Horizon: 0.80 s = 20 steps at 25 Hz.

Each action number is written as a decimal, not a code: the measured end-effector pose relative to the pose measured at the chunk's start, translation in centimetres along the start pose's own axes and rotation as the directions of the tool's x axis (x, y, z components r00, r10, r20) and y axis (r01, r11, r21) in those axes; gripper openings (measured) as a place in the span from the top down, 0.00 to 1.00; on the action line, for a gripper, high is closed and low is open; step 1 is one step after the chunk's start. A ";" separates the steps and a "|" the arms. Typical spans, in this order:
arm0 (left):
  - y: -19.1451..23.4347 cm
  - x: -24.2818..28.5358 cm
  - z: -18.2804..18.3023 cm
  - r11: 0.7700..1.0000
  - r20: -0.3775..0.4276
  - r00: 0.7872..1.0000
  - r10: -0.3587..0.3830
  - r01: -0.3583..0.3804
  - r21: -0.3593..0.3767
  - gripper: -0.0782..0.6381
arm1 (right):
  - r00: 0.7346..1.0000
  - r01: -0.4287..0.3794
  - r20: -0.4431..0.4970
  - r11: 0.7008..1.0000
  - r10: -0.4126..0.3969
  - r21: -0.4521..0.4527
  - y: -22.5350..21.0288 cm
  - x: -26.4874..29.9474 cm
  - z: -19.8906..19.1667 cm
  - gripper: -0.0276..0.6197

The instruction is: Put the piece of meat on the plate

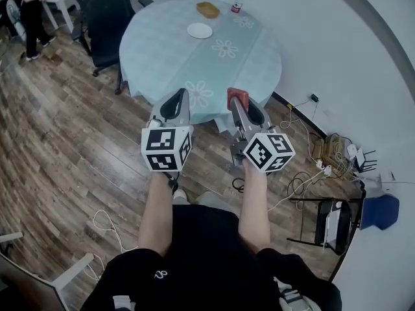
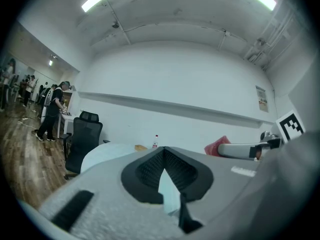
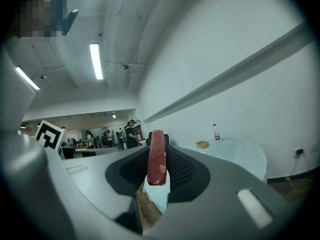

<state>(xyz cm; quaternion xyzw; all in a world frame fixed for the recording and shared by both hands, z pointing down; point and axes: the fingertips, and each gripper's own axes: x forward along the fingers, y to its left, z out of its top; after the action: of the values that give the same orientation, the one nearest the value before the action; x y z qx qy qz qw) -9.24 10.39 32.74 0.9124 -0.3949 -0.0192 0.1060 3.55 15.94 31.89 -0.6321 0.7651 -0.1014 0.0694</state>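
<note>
My right tongs (image 1: pixel 240 106) clench the meat (image 3: pixel 156 156), held short of the table's (image 1: pixel 259 63) near edge. My left tongs (image 1: pixel 176 103) are closed, empty. I'd carry it level to the plate (image 1: pixel 200 30) by the far edge and lower before letting go.

A red-capped bottle (image 1: pixel 238 0) and a tan dish (image 1: pixel 207 9) stand at the round tabletop's (image 1: pixel 162 50) far edge; a black chair (image 1: pixel 104 18) stands beside the tabletop.

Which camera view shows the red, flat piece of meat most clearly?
The right gripper view: the red, flat piece of meat stands edge-on, clamped in the right gripper. The head view shows only a small red end at that gripper's tip. The left gripper view shows a reddish corner at right.
</note>
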 end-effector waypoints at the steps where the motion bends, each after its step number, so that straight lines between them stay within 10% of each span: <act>1: -0.1 0.3 -0.1 1.000 0.000 1.000 -0.005 0.005 -0.005 0.90 | 1.000 0.008 -0.002 1.000 -0.008 0.000 -0.4 -0.1 0.0 0.80; 10: -1.9 5.5 -1.5 0.998 -0.041 0.997 -0.061 0.061 0.015 0.90 | 0.997 0.077 -0.010 0.996 -0.076 0.039 -6.0 1.8 -0.1 0.80; 20: 6.7 17.1 -2.9 0.997 -0.104 0.992 0.069 -0.067 0.027 0.90 | 0.999 -0.007 -0.053 0.995 0.012 0.102 -12.4 16.1 -1.8 0.80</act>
<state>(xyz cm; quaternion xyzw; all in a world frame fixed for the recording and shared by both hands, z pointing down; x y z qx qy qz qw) -1.95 -5.90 37.82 0.8993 -0.4199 0.0370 0.1166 11.83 -1.96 37.01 -0.6211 0.7636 -0.1565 0.0815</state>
